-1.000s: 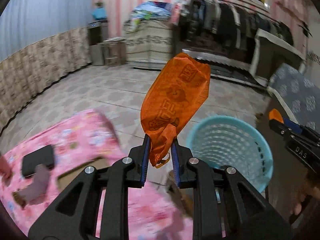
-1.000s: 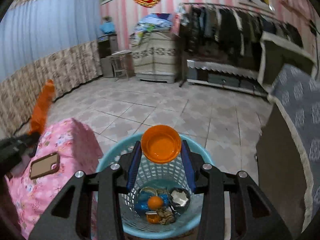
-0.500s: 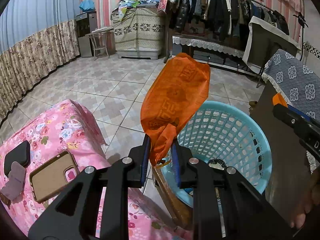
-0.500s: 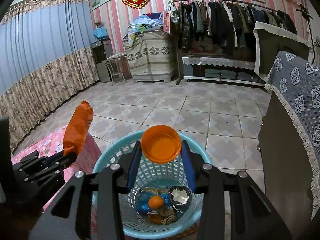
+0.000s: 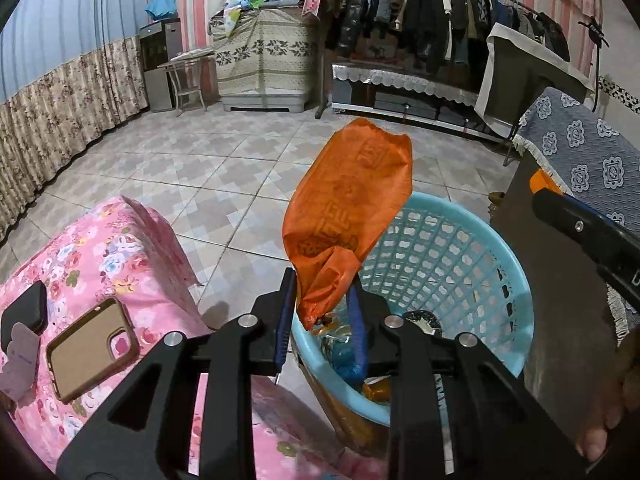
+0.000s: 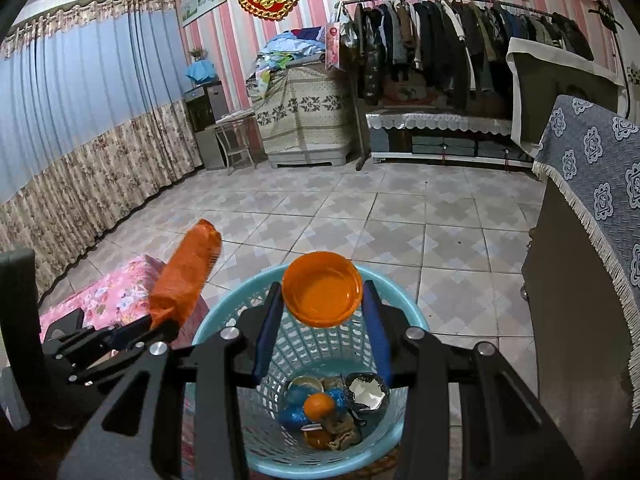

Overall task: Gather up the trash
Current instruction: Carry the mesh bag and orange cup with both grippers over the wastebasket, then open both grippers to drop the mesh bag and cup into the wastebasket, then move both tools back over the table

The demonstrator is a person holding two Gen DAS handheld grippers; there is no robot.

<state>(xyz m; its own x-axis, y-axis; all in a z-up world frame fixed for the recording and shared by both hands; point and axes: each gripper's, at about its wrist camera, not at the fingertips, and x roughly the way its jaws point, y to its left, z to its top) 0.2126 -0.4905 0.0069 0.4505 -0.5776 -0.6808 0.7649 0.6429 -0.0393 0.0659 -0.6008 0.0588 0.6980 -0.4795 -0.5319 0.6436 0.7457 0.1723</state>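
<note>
The left gripper (image 5: 322, 300) has the twisted lower end of an orange plastic bag (image 5: 350, 208) between its blue-padded fingers (image 5: 285, 320), and those fingers are easing apart at this moment; the bag's narrow tail lies against the left pad, while whether the right pad touches it cannot be told. The bag stands up out of the fingers, puffed and tilted to the right, its bottom tip hanging just over the near rim of a light-blue plastic basket (image 5: 516, 280). In the right wrist view the right gripper (image 6: 322, 336) is clenched on a round orange lid (image 6: 322, 294), pinched at its two sides and held over the basket (image 6: 224, 320) with its hollow face toward the camera. Down in the basket lie scraps already collected (a crumpled foil cup (image 6: 366, 390), blue wrappers (image 6: 294, 412), an orange fruit (image 6: 318, 406) and some brownish bits). Left of the basket is a surface with a pink floral cover (image 5: 120, 248), carrying a phone in a brown case (image 5: 90, 348) and a small black pouch (image 5: 24, 314). The floor (image 5: 192, 168) is patterned tile.
</note>
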